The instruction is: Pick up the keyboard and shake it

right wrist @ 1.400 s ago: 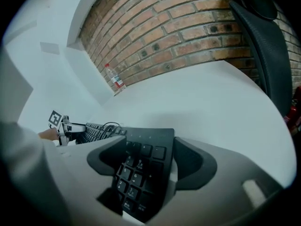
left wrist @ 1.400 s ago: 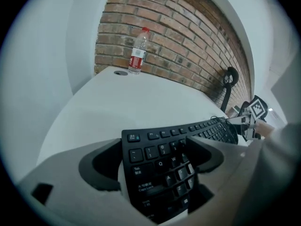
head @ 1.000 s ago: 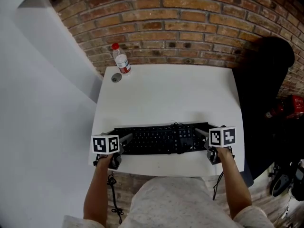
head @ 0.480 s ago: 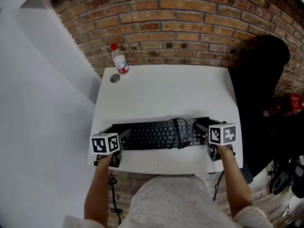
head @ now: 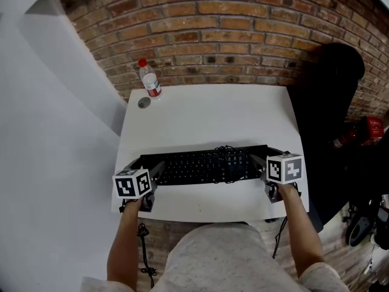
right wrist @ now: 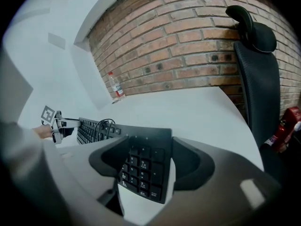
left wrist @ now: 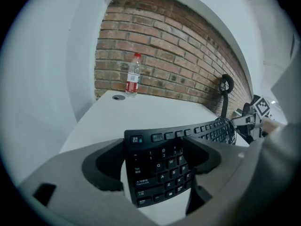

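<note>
The black keyboard (head: 197,166) is hanging level over the near half of the white table (head: 206,114), held by its two short ends. A dark cable (head: 228,160) is lying coiled across its keys.

The left gripper (head: 155,170) is clamping the end with the Esc key. Its jaws are standing wide, have just been closing, and are pressing on the front and back edges. The right gripper (head: 258,163) is gripping the number-pad end in the same way, its jaws also spread wide across the keyboard's depth.

A clear water bottle (head: 149,81) with a red cap is standing at the far left corner, against the brick wall (head: 213,29). A black chair (head: 328,90) is sitting right of the table.
</note>
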`<state>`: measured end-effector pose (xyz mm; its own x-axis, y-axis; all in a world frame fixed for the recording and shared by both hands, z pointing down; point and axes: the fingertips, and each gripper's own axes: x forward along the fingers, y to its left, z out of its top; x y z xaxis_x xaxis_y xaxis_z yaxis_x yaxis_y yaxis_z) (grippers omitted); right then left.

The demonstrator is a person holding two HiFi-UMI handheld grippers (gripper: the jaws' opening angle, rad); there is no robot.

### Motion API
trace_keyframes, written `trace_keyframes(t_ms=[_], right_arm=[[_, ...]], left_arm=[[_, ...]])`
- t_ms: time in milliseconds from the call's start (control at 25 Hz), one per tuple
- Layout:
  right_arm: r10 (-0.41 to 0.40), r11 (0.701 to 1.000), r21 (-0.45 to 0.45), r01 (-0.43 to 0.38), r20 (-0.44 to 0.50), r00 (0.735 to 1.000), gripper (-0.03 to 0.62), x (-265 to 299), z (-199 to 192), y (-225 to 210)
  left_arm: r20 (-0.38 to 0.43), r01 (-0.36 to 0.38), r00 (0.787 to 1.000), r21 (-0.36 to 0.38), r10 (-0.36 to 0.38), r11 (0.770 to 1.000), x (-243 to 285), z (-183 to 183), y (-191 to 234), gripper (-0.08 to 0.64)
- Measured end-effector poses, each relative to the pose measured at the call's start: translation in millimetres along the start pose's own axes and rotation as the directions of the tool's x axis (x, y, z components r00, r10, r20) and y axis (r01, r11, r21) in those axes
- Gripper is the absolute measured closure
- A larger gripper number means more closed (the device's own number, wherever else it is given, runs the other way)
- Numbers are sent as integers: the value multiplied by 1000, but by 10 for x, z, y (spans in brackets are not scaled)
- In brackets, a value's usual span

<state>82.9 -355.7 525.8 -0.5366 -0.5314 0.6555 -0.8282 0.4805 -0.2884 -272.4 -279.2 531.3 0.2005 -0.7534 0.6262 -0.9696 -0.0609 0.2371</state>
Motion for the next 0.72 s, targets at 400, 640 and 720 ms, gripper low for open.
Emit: trace_keyframes(t_ms=[400, 640, 720], right_arm=[[-21, 998, -50, 24, 45, 999, 319, -122, 155, 16], [-43, 996, -79, 50, 89, 995, 326, -194, 216, 37], [-54, 994, -93, 65, 116, 992, 328, -212, 232, 51]], left_arm=[[61, -18, 998, 49, 15, 999, -52, 223, -26, 184], [95, -20, 995, 74, 13, 997, -80, 313, -45, 187], [114, -26, 993, 84, 16, 996, -97, 337, -40, 189]])
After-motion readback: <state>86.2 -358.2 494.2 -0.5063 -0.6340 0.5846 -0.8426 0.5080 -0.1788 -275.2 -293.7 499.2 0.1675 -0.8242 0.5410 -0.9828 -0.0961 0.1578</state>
